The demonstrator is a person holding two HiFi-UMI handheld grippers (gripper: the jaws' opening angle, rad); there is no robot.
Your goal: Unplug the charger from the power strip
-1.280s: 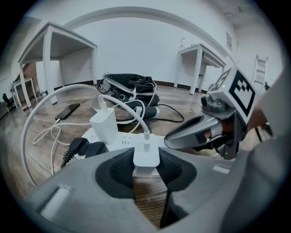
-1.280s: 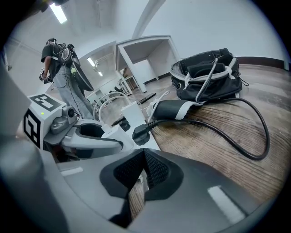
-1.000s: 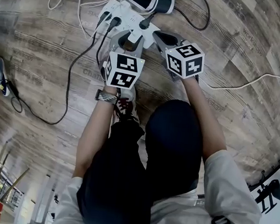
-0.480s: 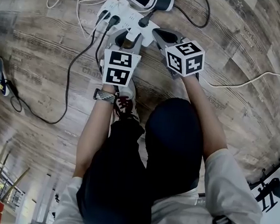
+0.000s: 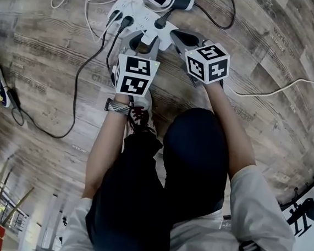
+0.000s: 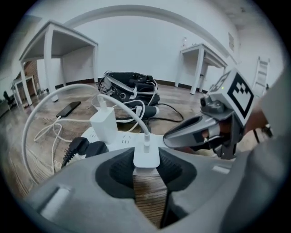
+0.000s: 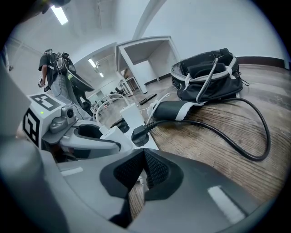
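The white power strip lies on the wooden floor, with two black plugs and a tall white adapter in it. At its near end my left gripper is shut on a small white charger, whose white cable arcs up and off to the left. Whether its prongs still sit in the strip is hidden. From above, my left gripper and right gripper flank that end. In its own view my right gripper has its pads together, beside the strip and another black plug.
A black bag and a black-and-white device with a thick black cord lie beyond the strip. A phone rests on the floor to the left. Loose cables cross the floor. White tables stand further back.
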